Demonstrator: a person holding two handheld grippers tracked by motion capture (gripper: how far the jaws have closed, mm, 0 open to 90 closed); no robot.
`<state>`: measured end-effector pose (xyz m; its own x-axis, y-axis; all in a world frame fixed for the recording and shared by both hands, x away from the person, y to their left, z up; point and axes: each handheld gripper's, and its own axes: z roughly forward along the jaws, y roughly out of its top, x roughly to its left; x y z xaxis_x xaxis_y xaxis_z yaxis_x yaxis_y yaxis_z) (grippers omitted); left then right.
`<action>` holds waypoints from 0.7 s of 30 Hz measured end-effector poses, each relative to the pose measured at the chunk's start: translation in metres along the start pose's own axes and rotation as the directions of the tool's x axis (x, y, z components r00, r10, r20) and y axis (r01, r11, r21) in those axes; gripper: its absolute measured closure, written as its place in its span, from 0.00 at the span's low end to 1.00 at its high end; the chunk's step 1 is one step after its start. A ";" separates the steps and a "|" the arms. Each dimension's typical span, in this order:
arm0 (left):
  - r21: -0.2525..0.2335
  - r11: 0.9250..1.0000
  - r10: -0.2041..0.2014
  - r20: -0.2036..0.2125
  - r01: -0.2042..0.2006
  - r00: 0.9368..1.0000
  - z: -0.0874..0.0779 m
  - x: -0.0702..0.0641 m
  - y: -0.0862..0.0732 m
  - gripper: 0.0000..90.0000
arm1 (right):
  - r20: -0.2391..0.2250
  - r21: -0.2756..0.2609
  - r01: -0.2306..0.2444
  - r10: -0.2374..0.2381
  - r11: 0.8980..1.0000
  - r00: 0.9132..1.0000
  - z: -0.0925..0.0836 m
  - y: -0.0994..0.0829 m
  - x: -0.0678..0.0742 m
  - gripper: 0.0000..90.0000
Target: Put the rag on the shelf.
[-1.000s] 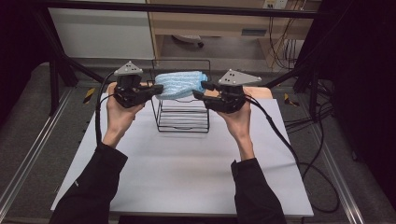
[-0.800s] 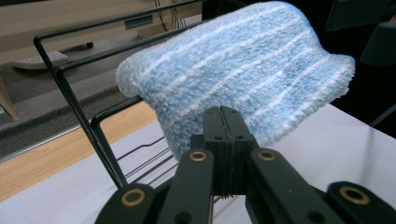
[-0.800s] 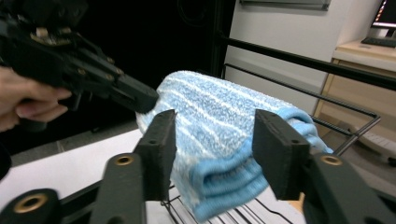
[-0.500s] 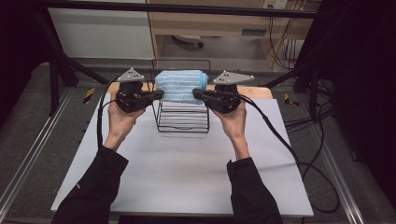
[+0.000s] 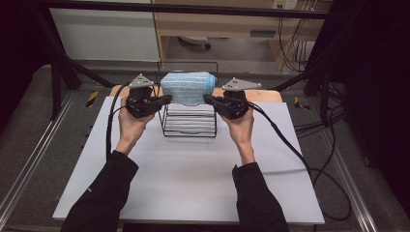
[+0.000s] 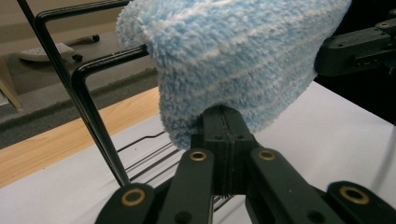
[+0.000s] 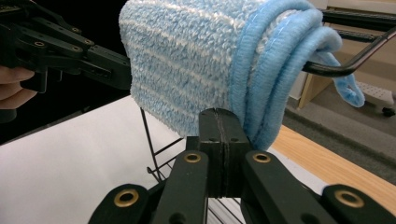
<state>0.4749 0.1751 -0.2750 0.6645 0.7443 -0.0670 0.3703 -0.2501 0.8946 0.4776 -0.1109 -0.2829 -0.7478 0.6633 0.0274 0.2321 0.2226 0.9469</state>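
Towel (image 5: 187,87), one, over one wire rack (image 5: 189,126); two grippers' fingers (image 6: 224,135) pinching its edges

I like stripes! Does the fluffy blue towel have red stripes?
No, the fluffy blue towel draped over the black wire rack has white stripes.

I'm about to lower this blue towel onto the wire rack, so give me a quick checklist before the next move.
1. Left claw shut on the towel: ok.
2. Right claw shut on the towel: ok.
3. Towel held above the wire rack: ok.
4. Towel resting on a rack bar: ok at the right claw's end; cannot tell at the other end.
5. Both claws at about equal height: ok.
6. Towel folded evenly: cannot tell.
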 end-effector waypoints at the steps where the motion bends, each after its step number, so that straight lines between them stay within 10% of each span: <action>1: -0.003 1.000 -0.002 0.002 0.002 1.000 -0.001 0.000 0.000 0.99 | -0.001 0.000 0.003 -0.003 1.000 1.000 0.000 0.000 0.000 0.99; 12: -0.036 0.999 0.005 0.027 -0.004 1.000 -0.021 -0.006 0.011 0.92 | -0.042 -0.052 -0.003 0.001 0.999 0.999 -0.016 0.007 0.004 0.80; 21: -0.037 0.999 0.014 0.034 -0.012 0.999 -0.036 -0.008 0.015 0.65 | -0.057 -0.066 -0.009 0.005 0.998 0.998 -0.032 0.016 0.007 0.60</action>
<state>0.4516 0.1873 -0.2454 0.6909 0.7196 -0.0695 0.3378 -0.2363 0.9111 0.4564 -0.1251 -0.2573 -0.7808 0.6228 0.0504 0.1971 0.1690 0.9657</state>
